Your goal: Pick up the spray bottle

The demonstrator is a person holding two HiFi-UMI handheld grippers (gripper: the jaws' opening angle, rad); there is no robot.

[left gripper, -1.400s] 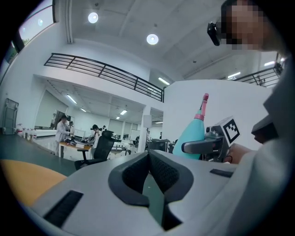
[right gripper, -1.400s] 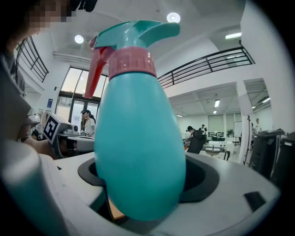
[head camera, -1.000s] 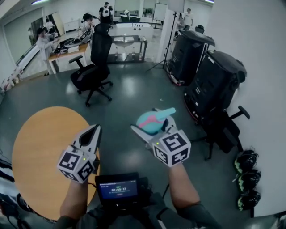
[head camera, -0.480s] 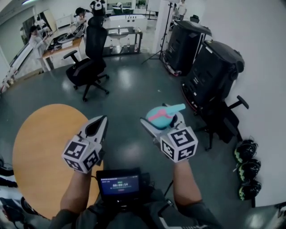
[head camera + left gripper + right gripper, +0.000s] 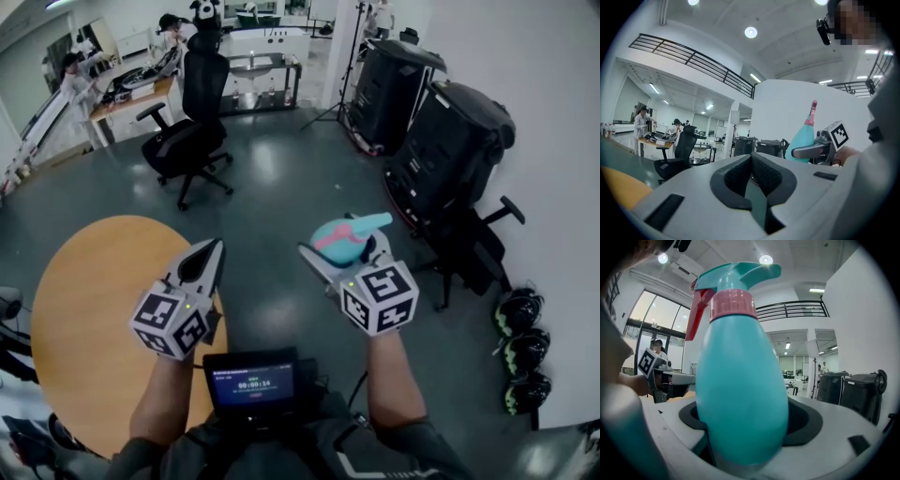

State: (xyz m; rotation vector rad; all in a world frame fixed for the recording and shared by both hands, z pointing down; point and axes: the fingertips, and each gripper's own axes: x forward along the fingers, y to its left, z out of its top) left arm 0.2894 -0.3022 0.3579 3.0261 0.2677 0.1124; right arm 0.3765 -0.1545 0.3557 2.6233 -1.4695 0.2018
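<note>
Open floor ahead, clutter on the right
Bare floor point(image 5: 281, 187) lies beyond left gripper point(image 5: 210, 247) and right gripper point(image 5: 343, 246); a round table point(image 5: 84, 300) flanks the left, black cases point(image 5: 455, 141) and a chair point(image 5: 469, 255) crowd the right.

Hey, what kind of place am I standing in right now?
Most likely a shared lab or workshop hall: people working at a cluttered workbench, a black office chair on bare grey floor, and big black equipment cases.

Even indoor light from ceiling lamps point(image 5: 751, 32); gripper views bulge (dark vignetted corners), head view slightly soft.
</note>
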